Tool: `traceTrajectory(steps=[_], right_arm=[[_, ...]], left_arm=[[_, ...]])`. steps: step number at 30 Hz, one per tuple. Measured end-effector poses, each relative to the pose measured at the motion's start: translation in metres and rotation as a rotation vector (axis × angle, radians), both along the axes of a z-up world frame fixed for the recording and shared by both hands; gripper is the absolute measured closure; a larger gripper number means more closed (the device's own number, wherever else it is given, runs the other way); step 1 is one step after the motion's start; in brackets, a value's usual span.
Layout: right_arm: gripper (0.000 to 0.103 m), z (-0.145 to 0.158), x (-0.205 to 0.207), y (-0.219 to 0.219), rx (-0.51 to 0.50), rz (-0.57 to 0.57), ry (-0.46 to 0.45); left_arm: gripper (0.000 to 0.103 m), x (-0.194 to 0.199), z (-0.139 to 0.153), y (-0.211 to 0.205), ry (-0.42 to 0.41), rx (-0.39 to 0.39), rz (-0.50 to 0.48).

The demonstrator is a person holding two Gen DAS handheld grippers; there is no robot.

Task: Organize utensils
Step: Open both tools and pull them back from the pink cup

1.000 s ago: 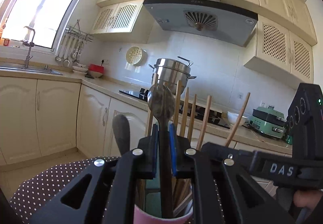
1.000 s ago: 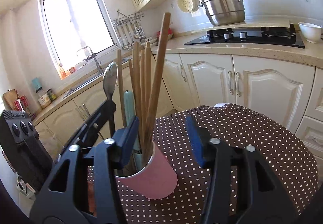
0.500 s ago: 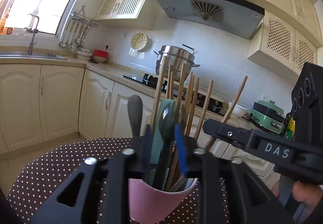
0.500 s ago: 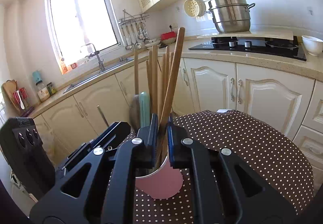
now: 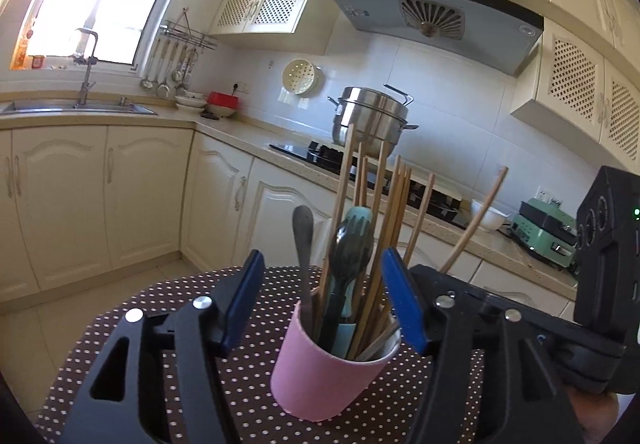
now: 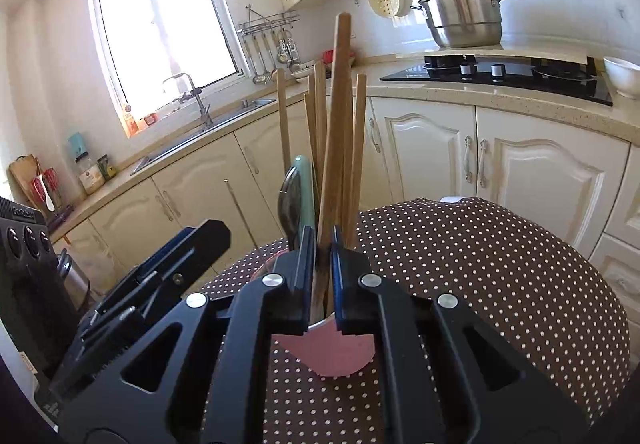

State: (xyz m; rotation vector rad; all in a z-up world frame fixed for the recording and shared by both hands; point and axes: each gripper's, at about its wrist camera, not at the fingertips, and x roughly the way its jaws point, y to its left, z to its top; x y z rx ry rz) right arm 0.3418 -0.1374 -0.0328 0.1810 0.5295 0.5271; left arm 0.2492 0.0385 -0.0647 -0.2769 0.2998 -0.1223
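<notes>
Left wrist view: the left gripper [image 5: 322,308] was seen with its jaws opening, nothing pressed between them, the pink cup [image 5: 332,372] of utensils standing just beyond on the dotted tablecloth [image 5: 168,324]. One wooden chopstick [image 6: 336,132] in the cup was clamped by the right gripper [image 6: 322,284], just above the rim.

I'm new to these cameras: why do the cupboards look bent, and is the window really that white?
Left wrist view: the fisheye lens bows the cream cabinet doors, and the sunlit window is blown out to white. Right wrist view: same bending, dark corners, glaring window.
</notes>
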Motion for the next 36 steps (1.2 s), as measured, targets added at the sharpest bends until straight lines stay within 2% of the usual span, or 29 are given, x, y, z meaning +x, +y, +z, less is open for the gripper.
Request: traceTrajectory(steps=[3, 5, 7, 8, 11, 13, 19, 25, 31, 36], right_arm=[[0.094, 0.006, -0.013, -0.002, -0.008, -0.013, -0.020], [0.090, 0.009, -0.020, -0.003, -0.009, -0.017, -0.027], [0.063, 0.013, -0.031, -0.004, -0.026, -0.037, -0.048], [0.058, 0.015, -0.036, -0.007, -0.024, -0.044, -0.061], [0.057, 0.020, -0.049, -0.013, -0.019, -0.065, -0.069], [0.052, 0.023, -0.056, -0.018, -0.018, -0.076, -0.070], [0.050, 0.029, -0.080, -0.028, -0.021, -0.108, -0.084], [0.048, 0.044, -0.127, -0.032, -0.037, -0.142, -0.177], [0.041, 0.059, -0.176, -0.031, -0.104, -0.186, -0.292], [0.036, 0.067, -0.211, -0.030, -0.143, -0.213, -0.369]], left_arm=[[0.038, -0.009, 0.009, 0.000, 0.012, 0.036, 0.028], [0.035, -0.017, 0.016, 0.000, 0.019, 0.047, 0.038], [0.032, -0.026, 0.023, 0.001, 0.026, 0.057, 0.061], [0.032, -0.030, 0.026, 0.002, 0.029, 0.063, 0.069], [0.030, -0.044, 0.034, 0.003, 0.035, 0.077, 0.088], [0.029, -0.054, 0.039, 0.004, 0.031, 0.076, 0.093], [0.027, -0.081, 0.052, 0.002, 0.026, 0.099, 0.128], [0.026, -0.111, 0.064, -0.007, 0.002, 0.151, 0.141], [0.021, -0.144, 0.077, -0.014, -0.032, 0.151, 0.136], [0.018, -0.170, 0.086, -0.027, -0.066, 0.207, 0.132]])
